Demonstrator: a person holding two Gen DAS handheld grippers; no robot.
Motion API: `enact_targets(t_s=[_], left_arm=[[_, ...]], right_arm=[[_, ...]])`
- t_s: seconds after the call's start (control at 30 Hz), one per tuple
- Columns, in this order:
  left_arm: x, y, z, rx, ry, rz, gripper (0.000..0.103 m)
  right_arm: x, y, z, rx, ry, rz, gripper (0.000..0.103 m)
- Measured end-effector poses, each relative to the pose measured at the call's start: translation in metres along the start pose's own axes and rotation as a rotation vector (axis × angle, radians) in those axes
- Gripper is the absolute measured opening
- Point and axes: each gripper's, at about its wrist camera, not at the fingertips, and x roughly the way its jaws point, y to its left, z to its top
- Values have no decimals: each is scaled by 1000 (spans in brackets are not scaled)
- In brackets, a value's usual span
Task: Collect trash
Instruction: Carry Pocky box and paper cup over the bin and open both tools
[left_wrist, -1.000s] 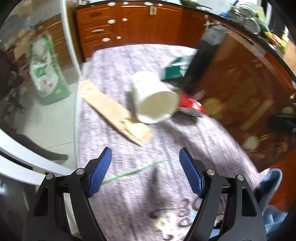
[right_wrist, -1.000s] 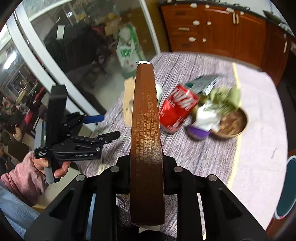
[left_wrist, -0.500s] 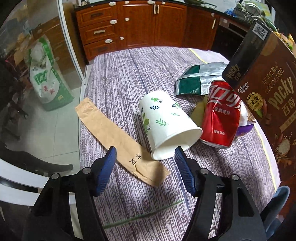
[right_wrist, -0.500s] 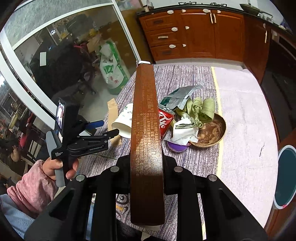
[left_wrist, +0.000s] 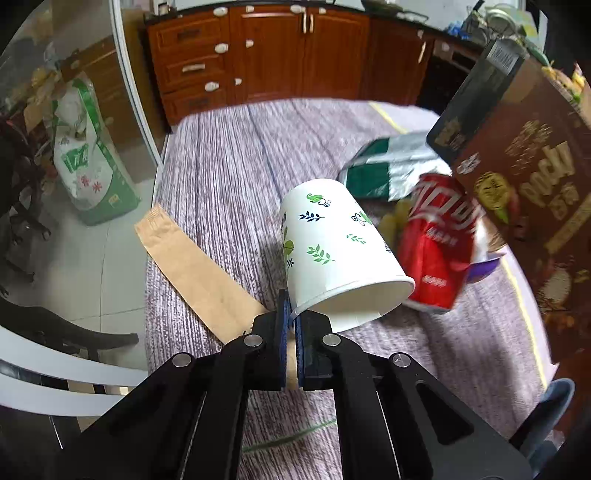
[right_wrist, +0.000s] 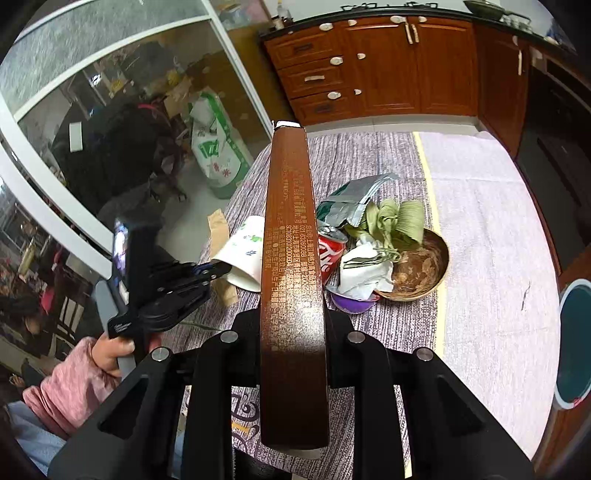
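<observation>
My left gripper (left_wrist: 290, 314) is shut on the rim of a white paper cup (left_wrist: 332, 251) with leaf prints, lying on its side on the purple tablecloth (left_wrist: 229, 177). The cup also shows in the right wrist view (right_wrist: 242, 254). My right gripper (right_wrist: 293, 317) is shut on a brown Pocky box (right_wrist: 291, 277), held above the table; the box fills the right of the left wrist view (left_wrist: 524, 184). A red cola can (left_wrist: 436, 240), a silver-green wrapper (left_wrist: 388, 170) and a brown paper sleeve (left_wrist: 195, 273) lie on the table.
A wooden bowl (right_wrist: 424, 269) with green leaves (right_wrist: 391, 221), a crumpled tissue (right_wrist: 365, 269) and a purple lid (right_wrist: 351, 301) sit at mid-table. A teal bin (right_wrist: 576, 339) stands at the right edge. Wooden cabinets (left_wrist: 280, 55) are behind, a white chair (left_wrist: 55, 373) at left.
My left gripper moved forward and closed on the cup's rim; it was open before. The right gripper has drawn back and higher with the Pocky box still held.
</observation>
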Motion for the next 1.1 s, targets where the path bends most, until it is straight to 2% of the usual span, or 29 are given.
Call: enact_targets(t_s=[0.23, 0.4, 0.57, 0.77, 0.97, 1.1], left_arm=[[-46, -8, 6, 6, -75, -7, 4], [-83, -36, 20, 59, -140, -42, 4], [-96, -84, 36, 126, -173, -113, 4], [-89, -167, 57, 238, -166, -212, 4], [-61, -257, 69, 339, -102, -304, 4], [-41, -317, 72, 406, -61, -349, 4]], right_arm=[[-21, -16, -2, 36, -52, 0, 21], [-48, -34, -4, 64, -104, -22, 21], [-83, -68, -12, 113, -161, -77, 21], [-127, -124, -32, 200, -207, -176, 21], [-171, -216, -70, 341, -227, -312, 21], [-179, -281, -102, 451, -198, -378, 21]])
